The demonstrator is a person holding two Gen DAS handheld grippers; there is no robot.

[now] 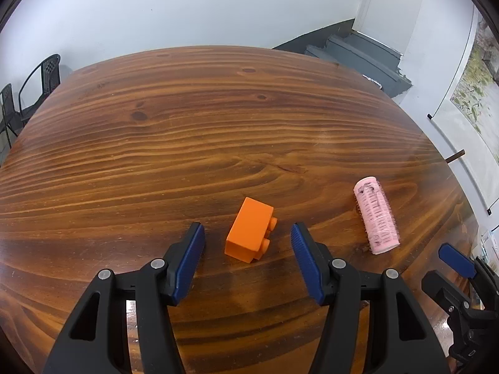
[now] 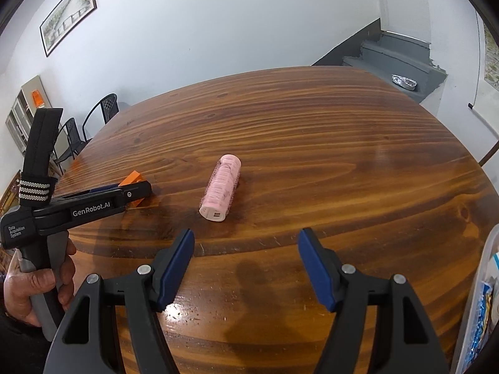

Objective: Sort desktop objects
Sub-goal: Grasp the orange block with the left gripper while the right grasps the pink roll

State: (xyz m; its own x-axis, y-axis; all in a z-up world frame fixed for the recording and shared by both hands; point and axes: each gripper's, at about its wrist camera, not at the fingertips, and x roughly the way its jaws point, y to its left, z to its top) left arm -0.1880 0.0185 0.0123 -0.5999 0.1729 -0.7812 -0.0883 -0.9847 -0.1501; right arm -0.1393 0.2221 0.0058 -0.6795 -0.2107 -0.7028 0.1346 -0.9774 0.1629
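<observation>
Both my tongs spread, empty — left tongs [image 1: 248, 243] straddle orange block [image 1: 249, 233] near the table's [image 1: 187, 124] near edge; next, lower and pinch it

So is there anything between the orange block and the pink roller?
No, only bare table lies between the orange block and the pink roller. The left wrist view shows that gap best.

Right gripper [image 2: 246, 243] over the table's [image 2: 343, 155] near edge, jaws apart, nothing between. Pink hair roller [image 2: 222, 191] lying mid-table. Left gripper [image 2: 137, 190] at left edge, beside orange block [image 2: 131, 178]. Hand [image 2: 37, 283] holds its handle.
</observation>
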